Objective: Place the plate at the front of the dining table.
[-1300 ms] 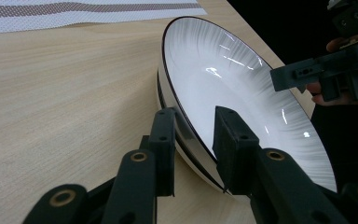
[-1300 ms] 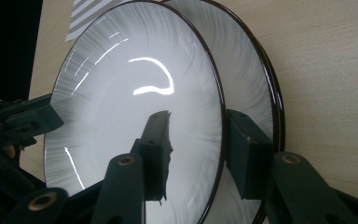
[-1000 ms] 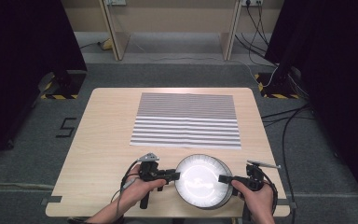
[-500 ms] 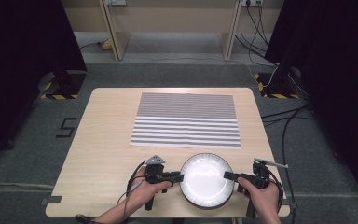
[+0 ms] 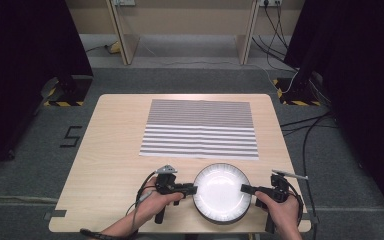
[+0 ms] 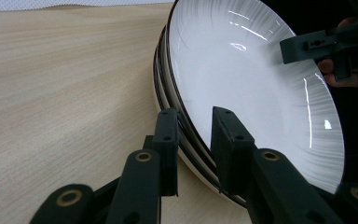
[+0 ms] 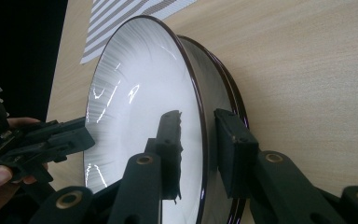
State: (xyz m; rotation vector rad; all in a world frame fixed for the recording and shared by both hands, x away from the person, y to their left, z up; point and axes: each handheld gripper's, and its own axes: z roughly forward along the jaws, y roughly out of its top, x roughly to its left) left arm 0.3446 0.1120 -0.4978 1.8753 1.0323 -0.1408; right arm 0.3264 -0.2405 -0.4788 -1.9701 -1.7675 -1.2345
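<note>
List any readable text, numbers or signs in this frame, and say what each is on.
"5": a dark figure marked on the grey floor, left of the table.
Plates: no print readable.
Striped mat: plain stripes, no lettering.
The yellow-and-black hazard stripes on the floor carry no words.

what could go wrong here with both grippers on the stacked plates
The left gripper is clamped on the rim of the stack of plates, and may span more than one plate; a lift could drag extras. The right gripper has just been closing astride the top plate; an uneven grip could tilt it near the table edge.
</note>
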